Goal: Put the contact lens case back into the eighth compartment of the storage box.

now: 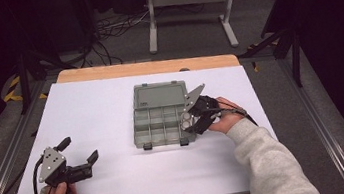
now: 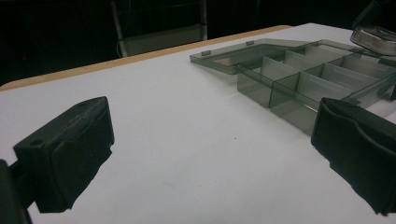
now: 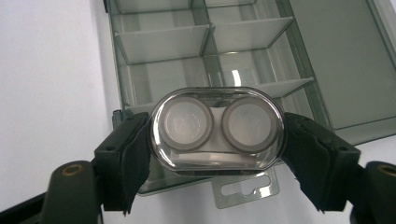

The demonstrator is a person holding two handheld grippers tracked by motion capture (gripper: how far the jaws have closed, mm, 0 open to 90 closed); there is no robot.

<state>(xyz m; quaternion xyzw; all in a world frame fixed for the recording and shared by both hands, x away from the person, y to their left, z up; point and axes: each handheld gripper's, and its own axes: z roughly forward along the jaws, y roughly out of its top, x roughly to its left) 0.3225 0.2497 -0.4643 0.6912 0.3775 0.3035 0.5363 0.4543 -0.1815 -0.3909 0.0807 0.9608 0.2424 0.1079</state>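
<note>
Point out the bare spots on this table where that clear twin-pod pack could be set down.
Bare white table lies between the left hand-held gripper and the open compartment box, and along the near edge in front of the box. It is crowded at the box's right side, where the right hand-held gripper holds the clear twin-pod pack.

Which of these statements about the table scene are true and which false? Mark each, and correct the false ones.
1. The right gripper holds a clear oval case with two round wells. True.
2. The compartment box has its lid shut. False: the lid lies open, flat behind it.
3. The left gripper is open and holds nothing. True.
4. The left gripper rests inside the box. False: it is over the bare white table, apart from the box.
</note>
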